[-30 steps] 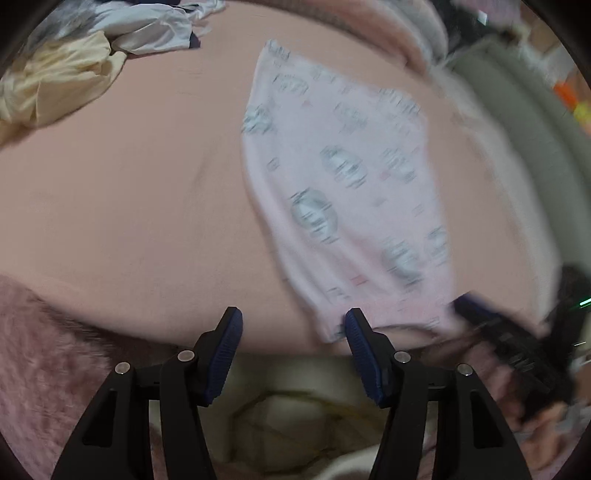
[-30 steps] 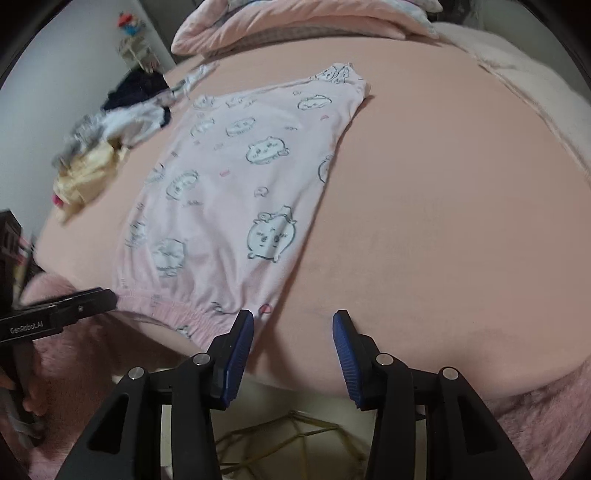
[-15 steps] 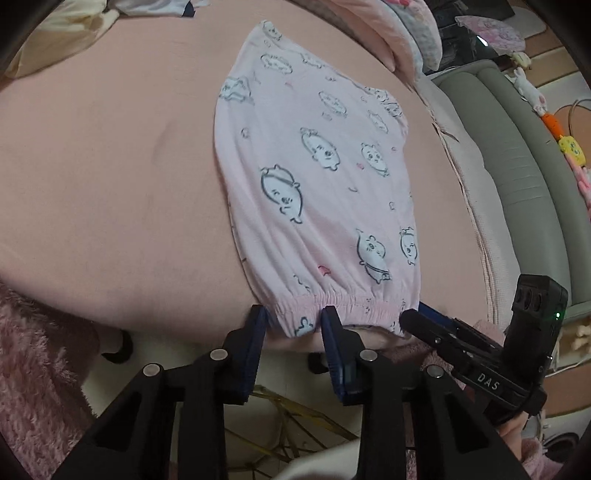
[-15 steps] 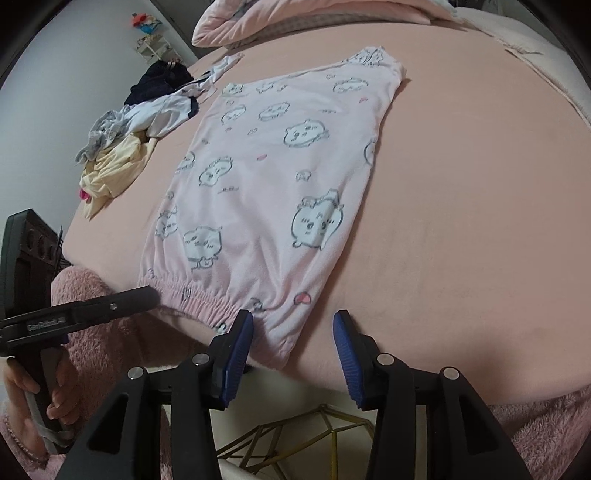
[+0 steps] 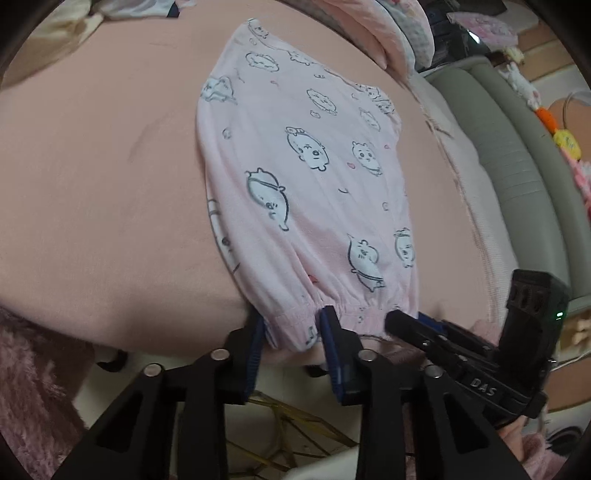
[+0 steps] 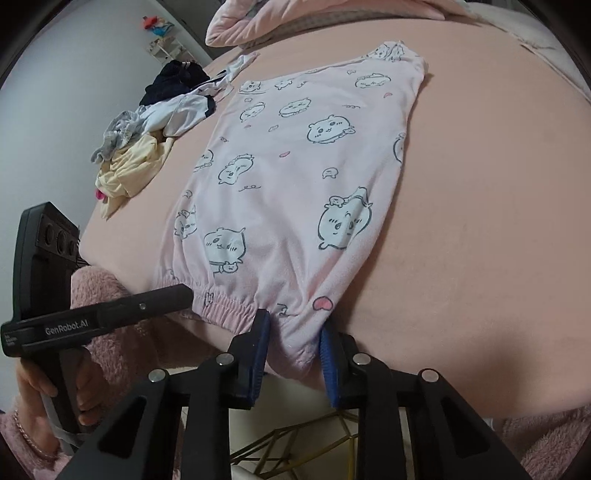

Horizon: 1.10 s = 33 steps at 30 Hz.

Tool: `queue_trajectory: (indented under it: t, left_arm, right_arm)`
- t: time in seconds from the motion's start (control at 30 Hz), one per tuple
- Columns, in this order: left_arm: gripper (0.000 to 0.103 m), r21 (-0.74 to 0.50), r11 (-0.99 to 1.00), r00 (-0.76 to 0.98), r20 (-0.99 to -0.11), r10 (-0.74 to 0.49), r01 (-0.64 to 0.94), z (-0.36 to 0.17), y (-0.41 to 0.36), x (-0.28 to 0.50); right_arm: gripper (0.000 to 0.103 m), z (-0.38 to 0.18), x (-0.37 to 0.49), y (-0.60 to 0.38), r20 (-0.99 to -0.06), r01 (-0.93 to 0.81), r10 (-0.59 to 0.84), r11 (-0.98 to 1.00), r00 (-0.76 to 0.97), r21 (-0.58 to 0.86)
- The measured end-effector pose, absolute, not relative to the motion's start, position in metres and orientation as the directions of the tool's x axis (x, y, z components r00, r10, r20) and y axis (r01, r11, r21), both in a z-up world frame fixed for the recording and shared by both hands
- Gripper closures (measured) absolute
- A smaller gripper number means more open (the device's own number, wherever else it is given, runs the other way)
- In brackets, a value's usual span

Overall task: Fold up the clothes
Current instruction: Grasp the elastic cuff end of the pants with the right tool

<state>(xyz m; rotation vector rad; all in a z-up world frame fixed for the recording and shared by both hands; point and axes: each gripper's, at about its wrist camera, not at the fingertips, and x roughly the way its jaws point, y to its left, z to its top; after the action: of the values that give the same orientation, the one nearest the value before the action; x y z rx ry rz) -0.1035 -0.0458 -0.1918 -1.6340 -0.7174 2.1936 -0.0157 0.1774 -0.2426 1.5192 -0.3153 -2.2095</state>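
Observation:
Pink pyjama bottoms [image 5: 306,177] printed with cartoon animals lie flat on the pink bed sheet [image 5: 92,184], elastic waistband at the near edge. My left gripper [image 5: 291,332] is shut on the left end of the waistband, the cloth bunched between its blue pads. In the right wrist view the same bottoms [image 6: 295,177] run away from me. My right gripper [image 6: 293,332] has the waistband's right corner between its pads, and its jaws are closing on it. Each view shows the other gripper: right [image 5: 406,321], left [image 6: 181,295].
A heap of loose clothes [image 6: 147,147] lies at the bed's far left. Folded pink bedding [image 6: 295,18] sits at the head. A grey-green padded frame [image 5: 517,166] runs along the right. A gold wire stand [image 6: 295,443] is below the bed edge.
Both grippers came in to the near edge of the bed and narrowed onto the waistband, the left first, then the right. The garment lies where it was.

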Motion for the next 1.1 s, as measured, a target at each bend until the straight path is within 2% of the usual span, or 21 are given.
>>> queue_trajectory:
  t: [0.07,0.13,0.2,0.27,0.57,0.73,0.9,1.1]
  left_arm:
    - [0.076,-0.601,-0.795,-0.299,-0.776,0.555,0.083,-0.198,-0.052,-0.105]
    - [0.076,-0.602,-0.795,-0.293,-0.776,0.558,0.080,-0.199,-0.051,-0.107]
    - [0.085,-0.580,-0.812,-0.296,-0.788,0.540,0.062,-0.194,-0.047,-0.107]
    - [0.087,-0.552,-0.833,-0.319,-0.797,0.512,0.043,-0.183,-0.043,-0.100]
    - [0.087,-0.577,-0.817,-0.344,-0.764,0.546,-0.015,-0.145,-0.045,-0.073]
    - [0.087,-0.565,-0.825,-0.278,-0.790,0.547,-0.020,-0.157,-0.040,-0.060]
    - [0.087,-0.601,-0.799,-0.263,-0.769,0.583,-0.013,-0.161,-0.042,-0.074]
    - [0.087,-0.617,-0.783,-0.347,-0.719,0.602,-0.080,-0.120,-0.048,-0.130]
  right_arm:
    - [0.074,-0.246,-0.019,0.179,-0.818,0.202,-0.494,-0.869,-0.294,0.452]
    - [0.074,-0.248,-0.022,0.181,-0.810,0.182,-0.511,-0.859,-0.288,0.478]
    - [0.081,-0.243,-0.020,0.180,-0.814,0.193,-0.501,-0.865,-0.294,0.463]
    - [0.087,-0.231,-0.014,0.178,-0.810,0.215,-0.492,-0.870,-0.319,0.444]
    - [0.088,-0.176,0.015,0.180,-0.762,0.275,-0.532,-0.846,-0.368,0.457]
    - [0.088,-0.184,0.038,0.180,-0.786,0.233,-0.523,-0.852,-0.329,0.470]
    - [0.088,-0.203,0.030,0.185,-0.802,0.187,-0.520,-0.854,-0.293,0.486]
    - [0.088,-0.162,-0.015,0.180,-0.760,0.252,-0.531,-0.847,-0.374,0.468]
